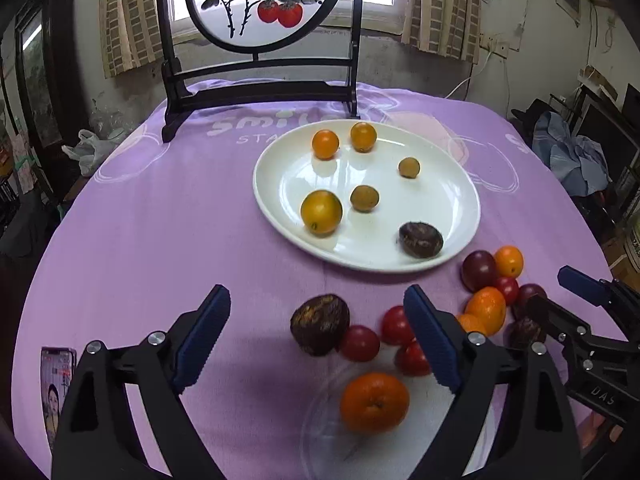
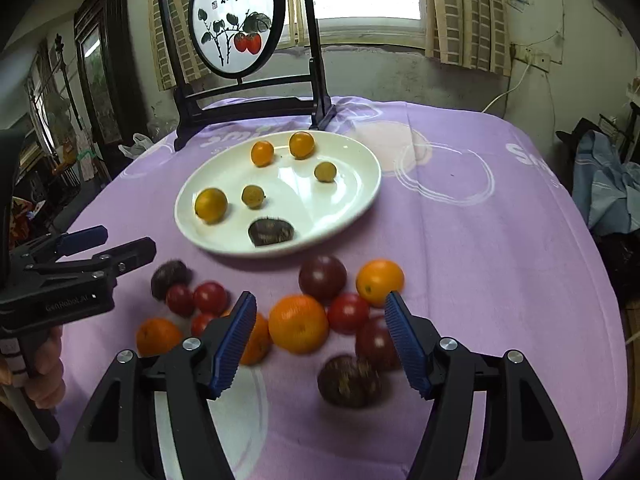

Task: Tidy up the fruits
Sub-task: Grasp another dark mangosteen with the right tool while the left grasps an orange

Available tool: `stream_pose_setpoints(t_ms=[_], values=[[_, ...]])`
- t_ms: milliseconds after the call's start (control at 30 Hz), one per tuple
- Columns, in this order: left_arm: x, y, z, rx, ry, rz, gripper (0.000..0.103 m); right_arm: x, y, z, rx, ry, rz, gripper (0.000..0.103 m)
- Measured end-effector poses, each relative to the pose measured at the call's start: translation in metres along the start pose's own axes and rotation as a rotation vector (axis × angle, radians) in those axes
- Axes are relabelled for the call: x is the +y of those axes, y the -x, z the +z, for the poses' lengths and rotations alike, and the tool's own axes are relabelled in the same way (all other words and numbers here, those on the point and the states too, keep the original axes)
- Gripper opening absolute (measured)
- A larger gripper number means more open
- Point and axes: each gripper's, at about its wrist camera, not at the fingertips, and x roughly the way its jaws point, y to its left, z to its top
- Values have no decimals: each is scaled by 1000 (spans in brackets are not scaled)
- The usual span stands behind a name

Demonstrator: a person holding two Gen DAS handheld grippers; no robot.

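White plate (image 1: pixel 276 208) at frame centre holds 6 fruits; loose pile (image 2: pixel 298 322) on bench below. Both my left gripper (image 1: pixel 316 340) and right gripper (image 2: pixel 320 340) gape, empty. Tomatoes soft, roll-prone: I'd pinch gently across the middle.

- Oval white plate (image 1: pixel 460 184): glazed, glossy; looks ceramic; window glare on its surface.
- Purple printed tablecloth (image 1: pixel 160 220): matt woven cloth, fine ribbed texture.
- Left gripper (image 1: pixel 316 344), black arms: matt, plastic-looking; blue ridged pads (image 1: pixel 204 332); bright metal pivot pins.
- Small orange tomatoes (image 1: pixel 325 144): smooth, shiny skin.
- Dark brown wrinkled fruit (image 1: pixel 320 324): dull, rough rind.
- Brown fruit on the plate (image 2: pixel 272 232): possibly hairy; view blurred.
- Dark-framed round screen (image 2: pixel 236 20): lacquered sheen, translucent painted panel.
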Motion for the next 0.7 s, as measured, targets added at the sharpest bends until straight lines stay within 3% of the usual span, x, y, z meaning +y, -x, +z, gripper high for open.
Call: stream_pose_setpoints(t_ms=[300, 567, 600, 633, 667, 700], values=[[16, -3, -39, 34, 40, -20, 89, -2, 2, -48, 43, 28, -81, 68], [14, -6, -42, 27, 13, -34, 92, -4, -26, -49, 106, 11, -151, 68], [12, -6, -42, 30, 6, -40, 92, -5, -29, -48, 105, 5, -154, 61], [9, -5, -42, 32, -3, -47, 92, -5, -32, -47, 111, 1, -148, 46], [7, -5, -43, 33, -13, -53, 92, -5, -36, -46, 122, -3, -123, 40], [4, -4, -44, 32, -26, -58, 92, -5, -36, -46, 120, -6, -121, 40]])
